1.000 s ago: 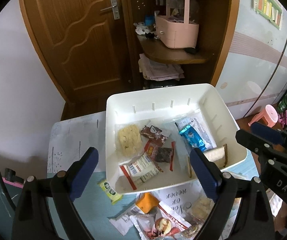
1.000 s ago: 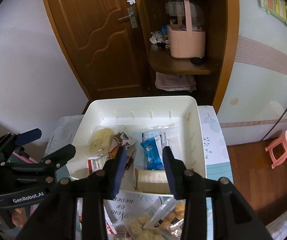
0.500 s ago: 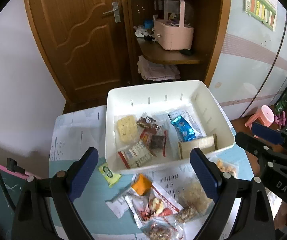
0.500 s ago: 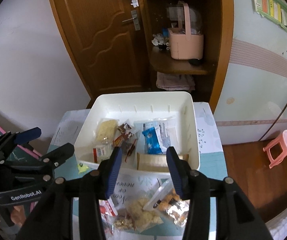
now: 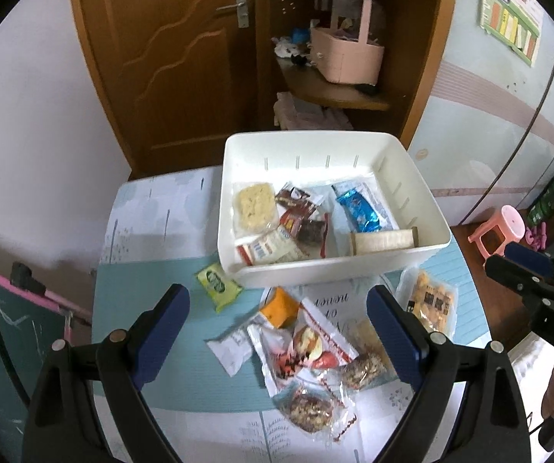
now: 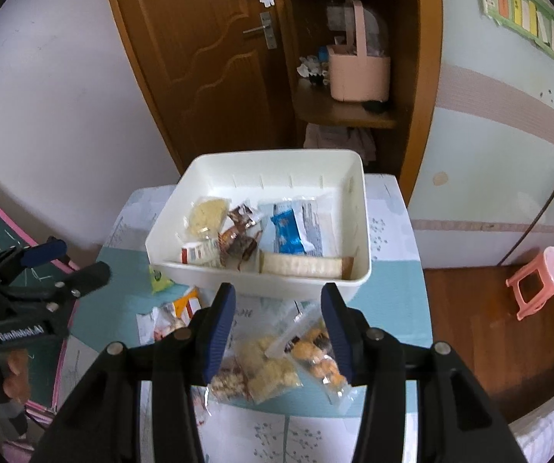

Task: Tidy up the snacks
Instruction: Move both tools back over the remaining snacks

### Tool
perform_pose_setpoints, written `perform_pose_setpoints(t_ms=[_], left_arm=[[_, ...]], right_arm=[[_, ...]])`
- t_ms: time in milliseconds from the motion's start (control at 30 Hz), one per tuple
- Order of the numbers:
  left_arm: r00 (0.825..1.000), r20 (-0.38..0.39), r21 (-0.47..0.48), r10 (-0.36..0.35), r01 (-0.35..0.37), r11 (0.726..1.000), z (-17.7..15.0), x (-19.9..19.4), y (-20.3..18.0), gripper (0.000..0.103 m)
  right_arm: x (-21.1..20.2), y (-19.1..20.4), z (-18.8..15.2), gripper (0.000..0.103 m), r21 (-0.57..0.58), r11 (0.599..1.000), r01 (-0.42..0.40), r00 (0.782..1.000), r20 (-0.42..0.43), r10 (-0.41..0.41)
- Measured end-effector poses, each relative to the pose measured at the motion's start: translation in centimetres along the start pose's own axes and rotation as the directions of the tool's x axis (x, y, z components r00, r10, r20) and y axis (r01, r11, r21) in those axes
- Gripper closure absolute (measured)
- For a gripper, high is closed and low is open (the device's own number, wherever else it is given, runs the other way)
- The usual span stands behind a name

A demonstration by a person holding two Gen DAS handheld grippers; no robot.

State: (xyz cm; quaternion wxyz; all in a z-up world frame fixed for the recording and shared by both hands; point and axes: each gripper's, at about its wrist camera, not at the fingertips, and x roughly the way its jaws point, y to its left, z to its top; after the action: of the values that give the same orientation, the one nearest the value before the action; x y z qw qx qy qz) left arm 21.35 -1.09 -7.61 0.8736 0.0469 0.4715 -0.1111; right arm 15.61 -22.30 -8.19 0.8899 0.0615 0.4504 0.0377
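On the pale teal patterned tabletop (image 5: 149,266) sits a white rectangular plastic bin (image 5: 338,270), its far wall toward the brown wooden door (image 5: 169,58). Inside the bin lie a clear pack of pale yellow crumbly snack (image 5: 254,205), a blue foil wrapper (image 5: 358,210), a red-and-white sachet (image 5: 267,247), dark brown wrapped sweets (image 5: 307,227) and a long beige wafer bar (image 5: 384,240) against the near wall. Loose on the table in front of the bin are a clear bag of golden round puffs (image 6: 315,349), a clear bag of pale crumbly pieces (image 6: 265,366), a red-trimmed clear packet (image 5: 307,351), an orange wedge-shaped pack (image 5: 278,306) and a small green sachet (image 5: 218,282).

The left gripper (image 5: 277,335) hangs over the loose packets with its blue pads spread wide and nothing between them. The right gripper (image 6: 278,332) hovers above the bag of puffs, jaws partly apart and empty, touching nothing.
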Motion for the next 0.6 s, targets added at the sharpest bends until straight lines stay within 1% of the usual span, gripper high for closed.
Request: perform_pose_setpoints(t_ms=[100,167,233,367,567,600], left_arm=[[1.000,-0.023,-0.029,-0.006,0.005,1.000,-1.0,0.6,0.5,0.010],[0.999,-0.044,-0.047,-0.011,0.008,0.999,-1.7,1.3,0.7,0.010],[0.998,-0.062,-0.064,-0.011,0.007,0.998,-2.6,2.0,0.8,0.010],[0.994,-0.106,-0.095,-0.015,0.005,0.995,-4.1,3.7,1.1,0.010],[0.984,-0.174,-0.132,-0.025,0.002,0.991,-5.9,6.7,0.9,0.010],[0.983,-0.182,-0.136,-0.028,0.003,0.991,-6.1,7.2,0.8,0.010]], right_arm=[[0.6,-1.0,-0.9,0.056,0.020,1.000,0.008,1.000,-0.027,-0.007],[1.1,-1.8,-1.6,0.052,0.049,0.999,0.012,0.999,-0.053,-0.010],[1.7,-2.7,-2.3,0.041,0.092,0.996,0.012,0.997,-0.079,-0.005],[2.8,-4.5,-3.7,0.035,0.169,0.986,0.015,0.994,-0.110,0.004],[5.0,-5.5,-5.9,0.027,0.219,0.975,0.027,0.985,-0.171,0.011],[5.4,-5.7,-6.1,0.024,0.229,0.973,0.031,0.983,-0.182,0.012]])
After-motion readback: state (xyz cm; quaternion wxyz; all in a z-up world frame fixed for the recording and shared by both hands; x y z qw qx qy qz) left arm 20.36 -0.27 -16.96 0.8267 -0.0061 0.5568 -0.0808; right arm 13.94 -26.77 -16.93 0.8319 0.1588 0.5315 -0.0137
